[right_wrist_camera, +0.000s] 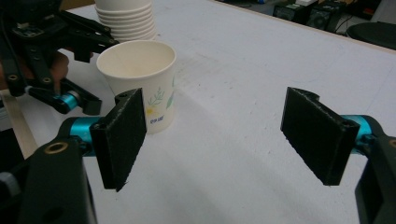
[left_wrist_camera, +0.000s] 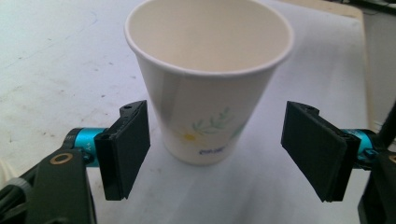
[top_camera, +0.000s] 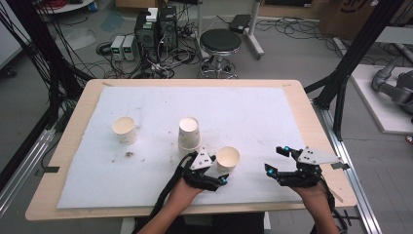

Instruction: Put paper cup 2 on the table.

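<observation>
Big wooden table (top_camera: 68, 146) under a white felt-like sheet (top_camera: 253, 122). Tapered paper cup (left_wrist_camera: 208, 79), floral print, stands upright between the left gripper (left_wrist_camera: 217, 151)'s flat black fingers, gaps both sides. Right gripper (right_wrist_camera: 215, 140) fingers wide, holding nothing.

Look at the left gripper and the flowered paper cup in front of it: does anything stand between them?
Nothing visible does. The flowered cup stands upright on the white mat, straight ahead of the left gripper, whose jaws are open on either side of it without touching. The stack of cups stands off to one side.
</observation>
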